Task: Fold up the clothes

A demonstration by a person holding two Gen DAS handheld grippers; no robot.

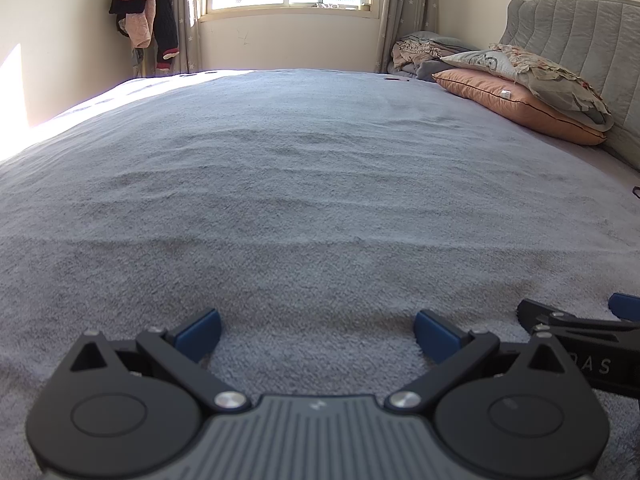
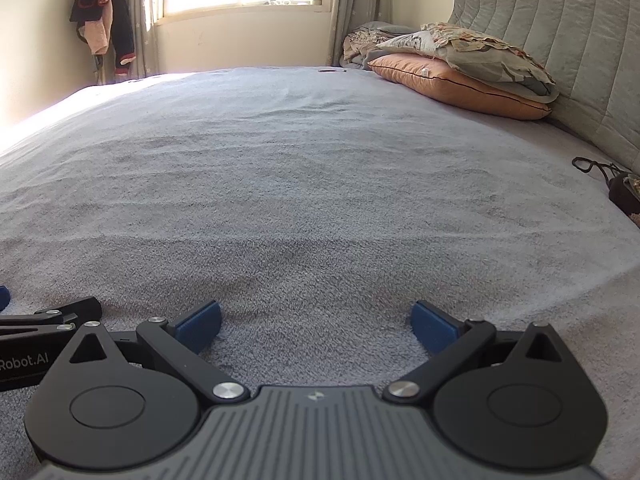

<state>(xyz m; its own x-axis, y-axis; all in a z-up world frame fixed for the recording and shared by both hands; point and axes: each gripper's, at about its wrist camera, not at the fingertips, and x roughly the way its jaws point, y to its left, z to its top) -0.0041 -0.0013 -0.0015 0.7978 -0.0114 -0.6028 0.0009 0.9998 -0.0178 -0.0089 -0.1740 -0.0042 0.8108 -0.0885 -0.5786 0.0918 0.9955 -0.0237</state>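
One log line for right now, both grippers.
left gripper: open, empty | right gripper: open, empty | both low over grey bedspread | no garment within reach

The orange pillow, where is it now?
In both views the orange pillow lies far right on the bed, against the grey headboard, under crumpled bedding.

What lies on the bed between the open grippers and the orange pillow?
Only bare grey blanket in both wrist views, from left gripper and right gripper to the orange pillow.

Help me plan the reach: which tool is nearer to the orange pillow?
Right. The right tool sits on the pillow's side of the bed, with the orange pillow ahead to its right. The left tool rests beside it, farther from the pillow.
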